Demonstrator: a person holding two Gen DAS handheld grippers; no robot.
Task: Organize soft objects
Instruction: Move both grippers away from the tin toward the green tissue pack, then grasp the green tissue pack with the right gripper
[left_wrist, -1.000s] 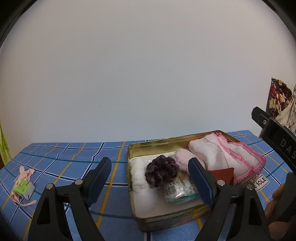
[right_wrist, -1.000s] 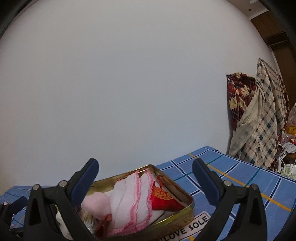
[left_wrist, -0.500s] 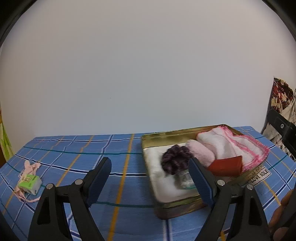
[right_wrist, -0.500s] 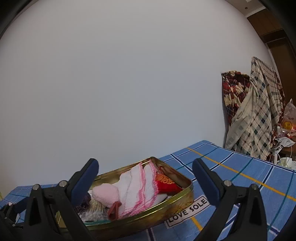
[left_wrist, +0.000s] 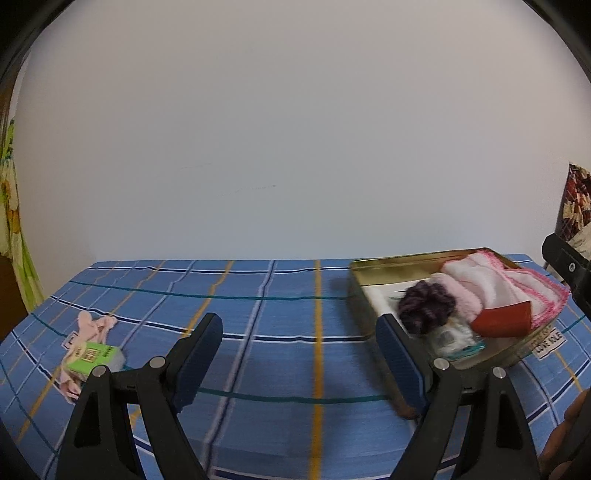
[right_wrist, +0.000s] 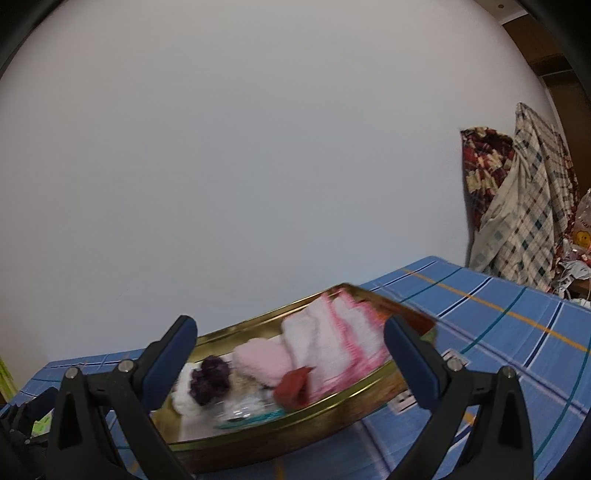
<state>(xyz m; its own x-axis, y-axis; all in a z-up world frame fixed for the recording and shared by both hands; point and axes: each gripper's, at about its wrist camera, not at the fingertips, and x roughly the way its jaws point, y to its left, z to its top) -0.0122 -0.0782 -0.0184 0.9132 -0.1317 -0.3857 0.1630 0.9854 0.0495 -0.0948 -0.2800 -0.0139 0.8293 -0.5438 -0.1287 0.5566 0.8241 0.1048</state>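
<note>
A gold tin (left_wrist: 373, 266) (right_wrist: 332, 410) stands on the blue plaid cloth (left_wrist: 280, 310). It holds a white towel with pink trim (left_wrist: 491, 284) (right_wrist: 332, 339), a pink fluffy piece (left_wrist: 461, 295) (right_wrist: 262, 360), a purple scrunchie (left_wrist: 424, 308) (right_wrist: 210, 376), a red cloth (left_wrist: 502, 323) (right_wrist: 293, 384) and a clear packet (left_wrist: 452, 339). A pink fabric piece (left_wrist: 94, 326) with a green box (left_wrist: 92, 356) lies far left. My left gripper (left_wrist: 301, 363) is open and empty, left of the tin. My right gripper (right_wrist: 290, 363) is open and empty in front of the tin.
A white wall stands behind the table. Plaid and patterned clothes (right_wrist: 524, 206) hang at the right beyond the table's edge. A label reading LOVE SOLE (left_wrist: 546, 341) lies by the tin. The right gripper's black body (left_wrist: 569, 269) shows at the left wrist view's right edge.
My left gripper has swung left and back, so the tin now sits at the right of its view. My right gripper has pulled back and lowered a little.
</note>
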